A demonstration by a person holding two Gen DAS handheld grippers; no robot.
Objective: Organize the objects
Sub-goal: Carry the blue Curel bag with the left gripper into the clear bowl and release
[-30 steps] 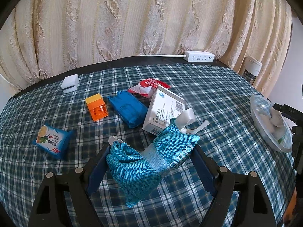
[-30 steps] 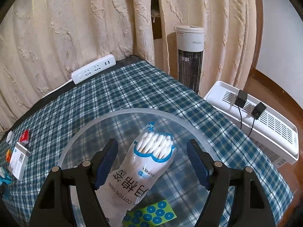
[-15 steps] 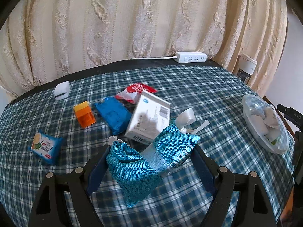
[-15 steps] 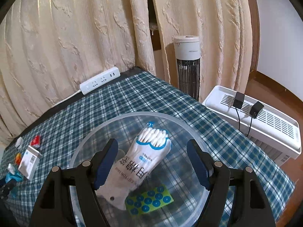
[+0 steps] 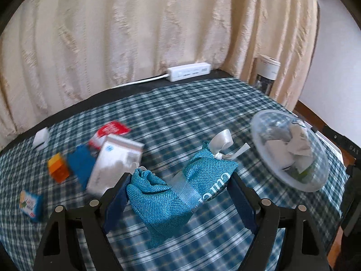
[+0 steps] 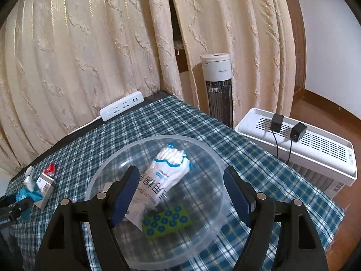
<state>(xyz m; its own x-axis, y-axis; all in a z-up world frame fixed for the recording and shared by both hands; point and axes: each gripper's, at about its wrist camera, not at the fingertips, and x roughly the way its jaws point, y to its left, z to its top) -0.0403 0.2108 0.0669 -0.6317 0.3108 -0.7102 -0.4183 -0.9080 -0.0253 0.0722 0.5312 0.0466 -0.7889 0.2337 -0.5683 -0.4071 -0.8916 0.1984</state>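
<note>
From the left wrist camera, the left tongs (image 5: 178,189) are clamped across the middle of a teal mesh pouch (image 5: 180,187), one finger on each side, and the pouch hangs between them above the checked tablecloth (image 5: 180,117). It looks soft and light: the cloth bunches where it is squeezed and a loose corner droops below the fingers. I would judge it safe to pinch hard, but liable to sag or slide, so the bulky middle is the right place to hold, not the white ribbon (image 5: 222,143) at its neck. It is a knitted bag with pale lettering and a clear band across it. Ahead and to the right of the tongs sits the clear bowl (image 5: 315,180), already holding some white packets. Ahead and to the left lie a white box (image 5: 115,160), a blue item (image 5: 80,161), an orange block (image 5: 58,167) and a red-and-white packet (image 5: 110,131), all blurred.

From the right wrist camera, the right tongs (image 6: 180,192) stand open with nothing between the fingers, poised over the near rim of the same bowl. Just ahead of them, inside it, lie a cotton swab packet (image 6: 164,171) and a green card with blue dots (image 6: 167,221). Far to the left of these tongs the pouch shows as a small teal patch beside the white box.
</note>
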